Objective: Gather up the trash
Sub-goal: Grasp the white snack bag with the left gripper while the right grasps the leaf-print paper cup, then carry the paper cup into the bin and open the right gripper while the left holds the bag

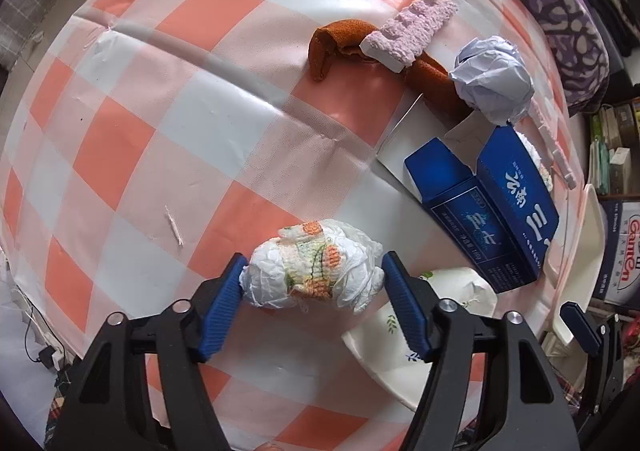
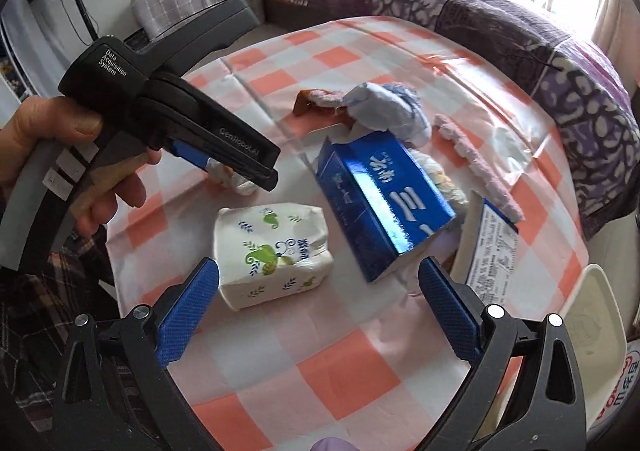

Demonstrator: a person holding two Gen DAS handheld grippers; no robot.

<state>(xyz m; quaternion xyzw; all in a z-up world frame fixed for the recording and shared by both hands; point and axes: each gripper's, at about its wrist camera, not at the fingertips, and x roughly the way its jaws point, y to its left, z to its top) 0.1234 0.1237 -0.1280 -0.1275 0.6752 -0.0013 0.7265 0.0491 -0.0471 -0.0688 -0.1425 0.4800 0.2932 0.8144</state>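
Observation:
My left gripper (image 1: 312, 283) has both blue pads against a crumpled white tissue wad with an orange print (image 1: 314, 269), just above the checked tablecloth; in the right wrist view the wad (image 2: 232, 177) peeks out under that gripper. My right gripper (image 2: 318, 309) is open and empty, above the table in front of a squashed white paper cup with a green print (image 2: 274, 253). Other trash lies beyond: a blue carton (image 1: 496, 203) (image 2: 384, 207), a crumpled paper ball (image 1: 494, 77), orange peel (image 1: 332, 47) and a pink foam piece (image 1: 412, 31).
The table has an orange and white checked cloth (image 1: 168, 123). A cream plastic bin lid or tray (image 2: 596, 327) sits at the table's right edge. A printed leaflet (image 2: 494, 255) lies by the carton. A purple patterned sofa (image 2: 520, 27) stands behind the table.

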